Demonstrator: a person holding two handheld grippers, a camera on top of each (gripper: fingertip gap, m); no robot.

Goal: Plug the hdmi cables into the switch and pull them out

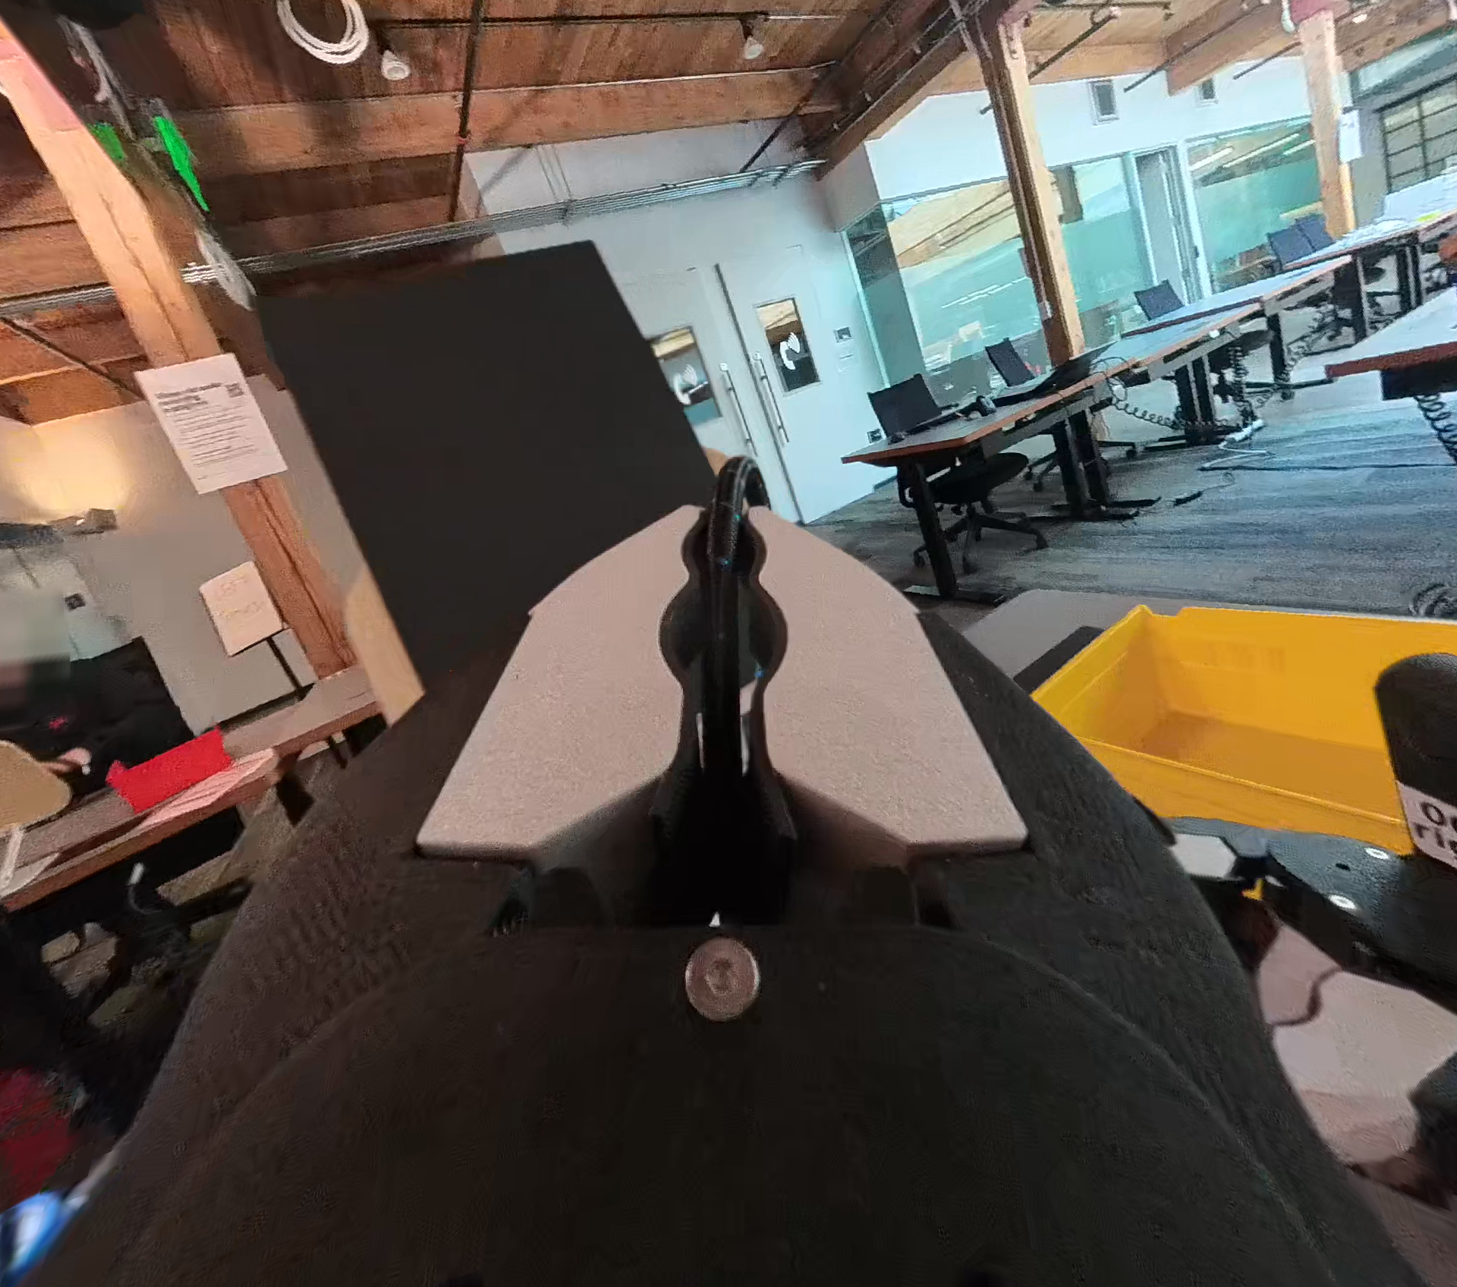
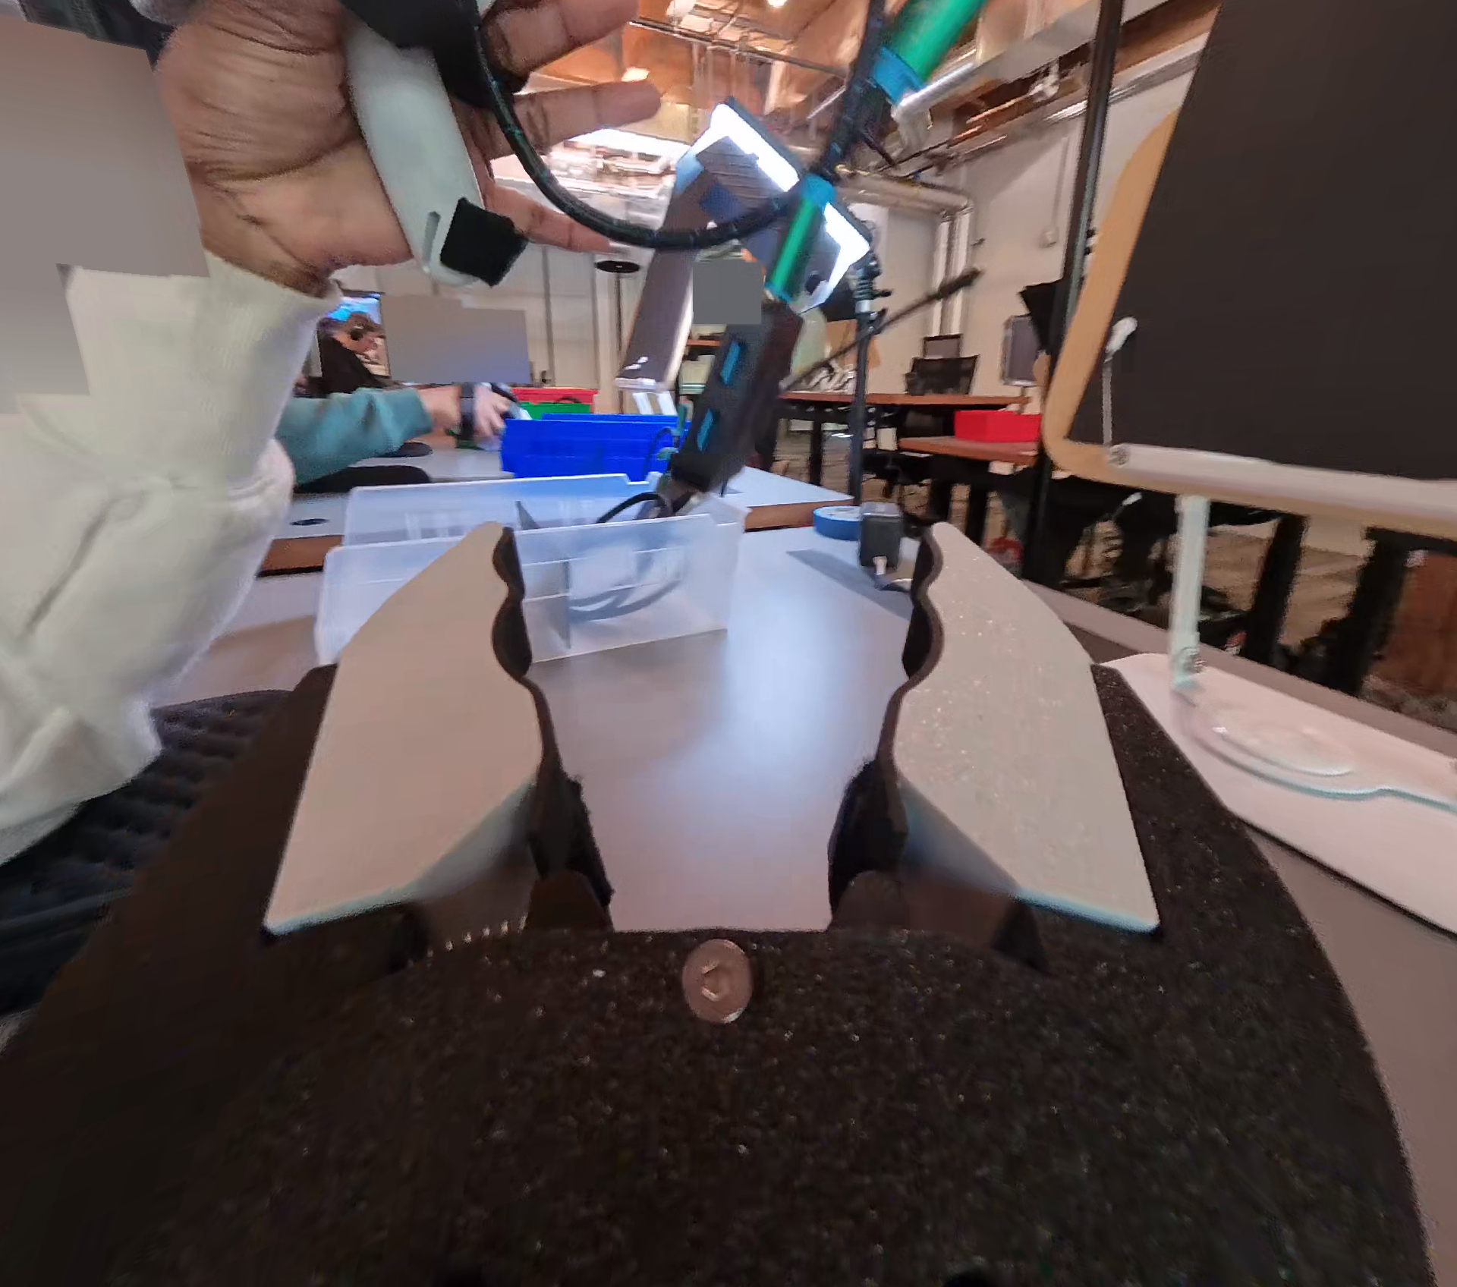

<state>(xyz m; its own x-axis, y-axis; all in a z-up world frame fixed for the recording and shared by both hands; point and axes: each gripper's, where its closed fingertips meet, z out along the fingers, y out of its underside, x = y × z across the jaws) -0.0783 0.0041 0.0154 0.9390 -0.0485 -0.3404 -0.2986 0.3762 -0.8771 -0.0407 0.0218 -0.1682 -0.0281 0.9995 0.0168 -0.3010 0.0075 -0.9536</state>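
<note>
My left gripper (image 1: 729,524) is shut on a black braided HDMI cable (image 1: 725,618) and points up toward the ceiling. In the right wrist view a hand (image 2: 268,106) holds the left gripper's handle high at the upper left, and the cable (image 2: 599,216) loops down from it. A green plug (image 2: 796,240) sits at the top of the black switch (image 2: 733,398) with blue ports, which hangs tilted in the air. A second green plug (image 2: 938,19) hangs higher up. My right gripper (image 2: 713,543) is open and empty, low over the grey table (image 2: 709,737).
A clear plastic divider box (image 2: 441,587) holding a dark cable stands just beyond my right fingers, under the switch. A blue tape roll (image 2: 836,520) and a black adapter (image 2: 879,532) lie behind. A white stand base (image 2: 1261,737) with a black board is right. A yellow bin (image 1: 1230,721) is nearby.
</note>
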